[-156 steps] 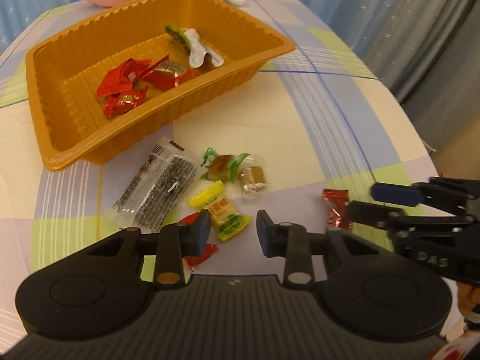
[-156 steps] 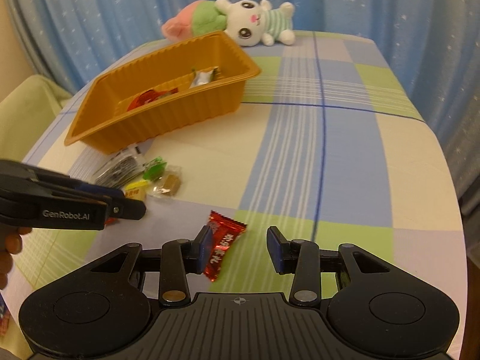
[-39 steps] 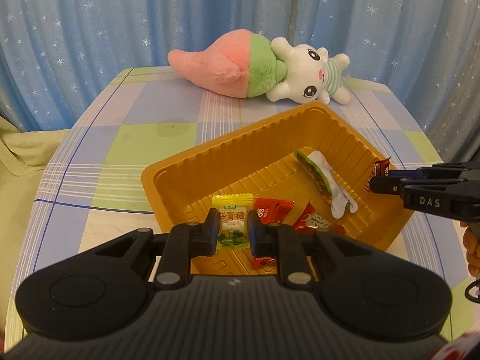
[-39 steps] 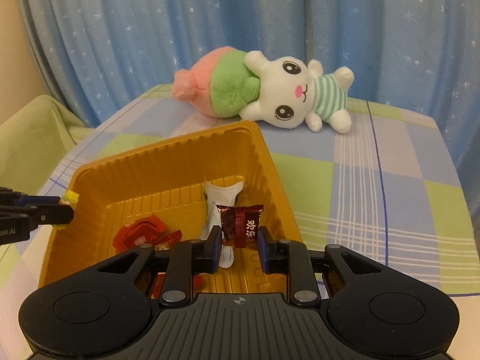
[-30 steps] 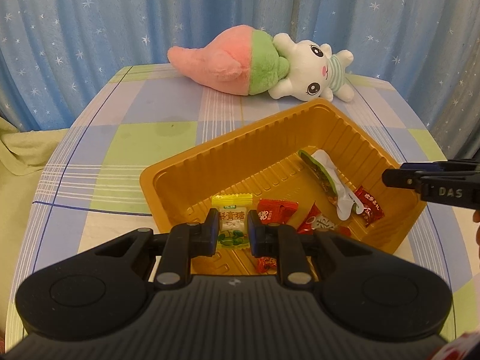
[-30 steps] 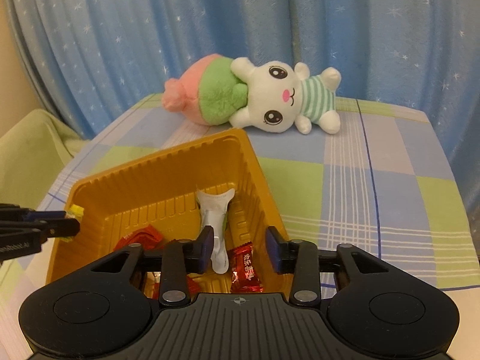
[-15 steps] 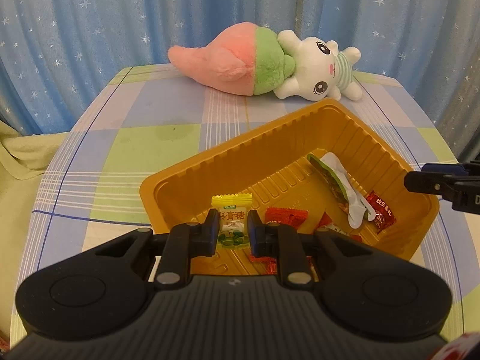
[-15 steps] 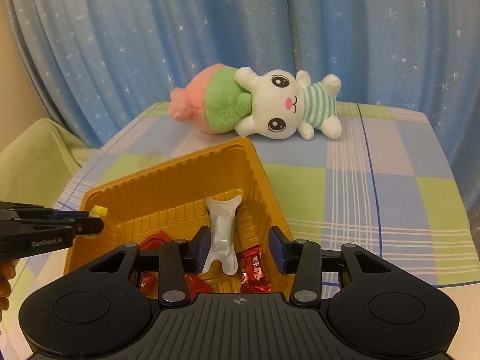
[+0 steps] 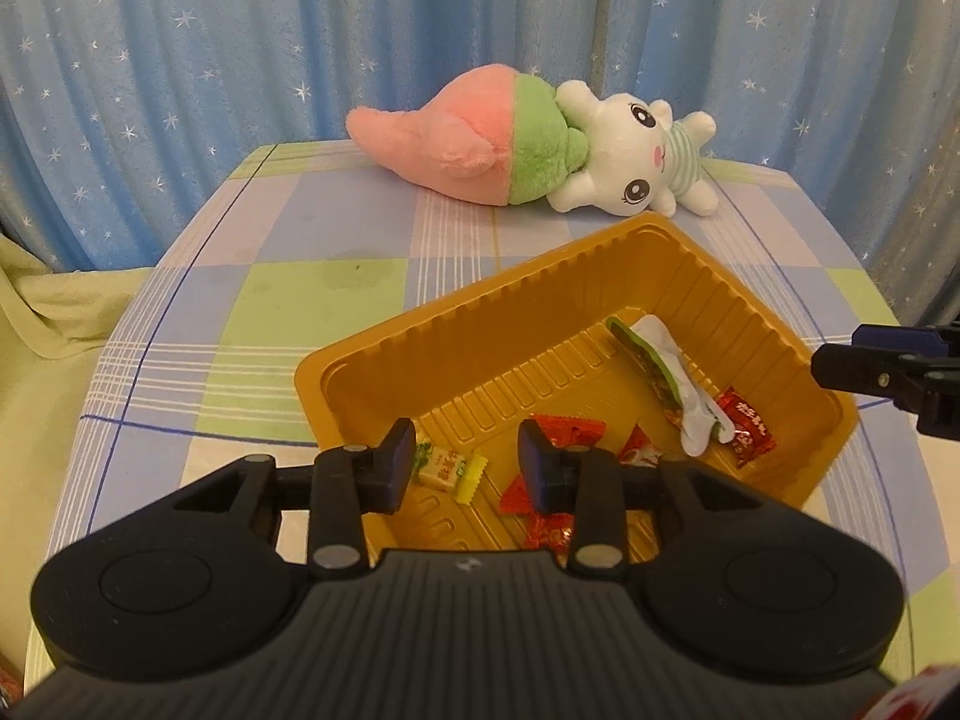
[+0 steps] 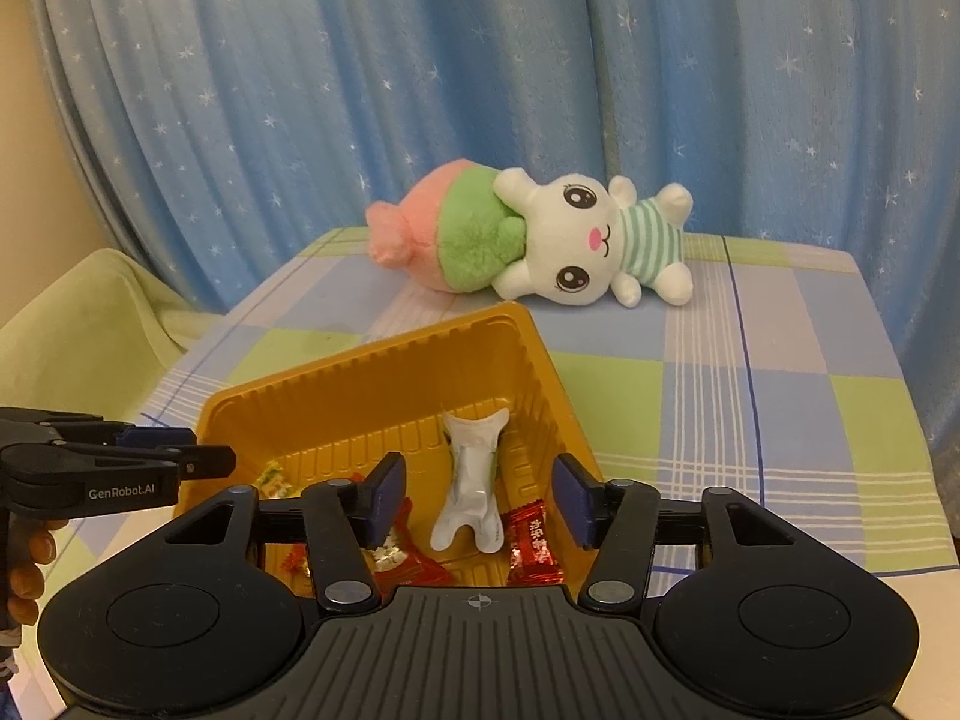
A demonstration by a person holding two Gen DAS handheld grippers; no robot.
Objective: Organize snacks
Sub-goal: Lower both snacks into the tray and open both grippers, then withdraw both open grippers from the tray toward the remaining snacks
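Just opened, both jaws stand empty over the orange tray (image 9: 456,324), yellow candy (image 9: 447,468) apparently dropped inside, one more snack sorted.

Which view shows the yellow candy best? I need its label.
Left wrist: the yellow candy lies whole in the tray between the open left gripper. The right wrist view shows only a corner.

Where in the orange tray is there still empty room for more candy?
The orange tray is bare along its far half, beside the wall nearest the plush bunny. The near end is crowded: the yellow candy, the red candies and the white wrapper lie there.
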